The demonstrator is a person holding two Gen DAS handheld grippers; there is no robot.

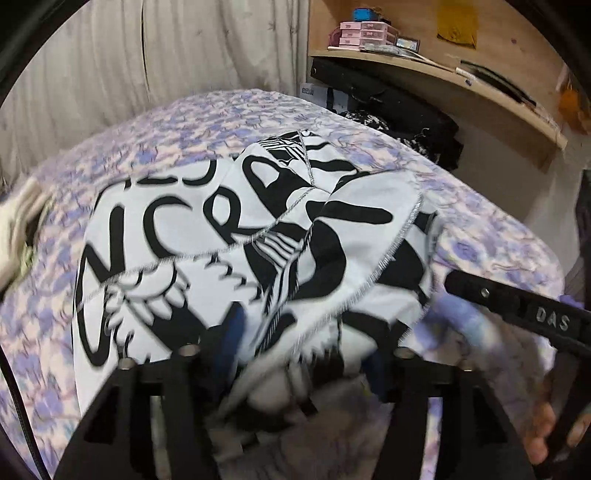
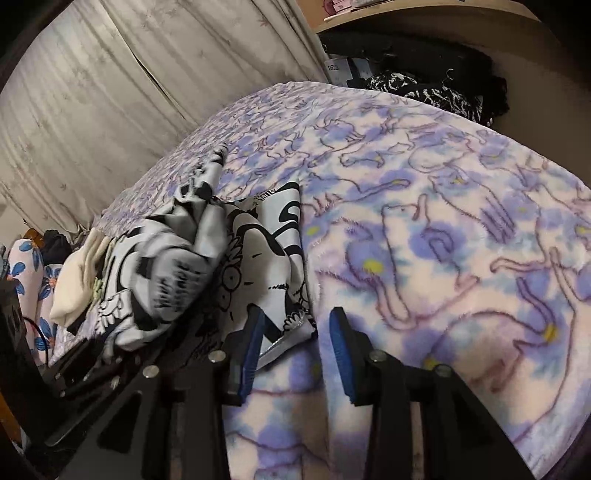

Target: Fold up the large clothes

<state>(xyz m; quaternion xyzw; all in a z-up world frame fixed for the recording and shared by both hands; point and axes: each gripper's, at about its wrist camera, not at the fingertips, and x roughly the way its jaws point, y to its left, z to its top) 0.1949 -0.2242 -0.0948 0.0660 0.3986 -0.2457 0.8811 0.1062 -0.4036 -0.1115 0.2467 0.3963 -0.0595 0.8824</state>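
Nearest the left wrist camera, the left claw (image 1: 299, 354) sits low over the bed, its black arms spread at the frame's bottom; blurred folds of the black-and-white garment (image 1: 236, 229) bunch between its fingers, so it appears to be holding the cloth, though the motion blur leaves the contact itself unclear. At the right edge of that view a black bar marked "DAS" (image 1: 517, 302) angles in beside the garment's edge, with part of a hand (image 1: 543, 428) below it.

In the right wrist view the right claw (image 2: 295, 350) hovers just above the blanket (image 2: 424, 229), its blue-padded fingers (image 2: 340, 350) set a moderate gap apart and gripping nothing; a corner of the garment (image 2: 258, 240) lies at the left finger, just beside the gap.

The garment spreads across the middle of the bed, printed with large letters and cartoon figures, its grey-stitched hems showing. The fleece blanket under it is lilac and pink with a cat pattern.

Farther off, a cream cloth (image 2: 79, 284) and floral fabric (image 2: 27, 273) lie at the bed's left edge. Beyond hangs a pale curtain (image 1: 147, 55), and to the right a curved wooden shelf (image 1: 443, 77) carries pink boxes (image 1: 365, 35), with dark clothing (image 1: 406, 118) piled beneath.
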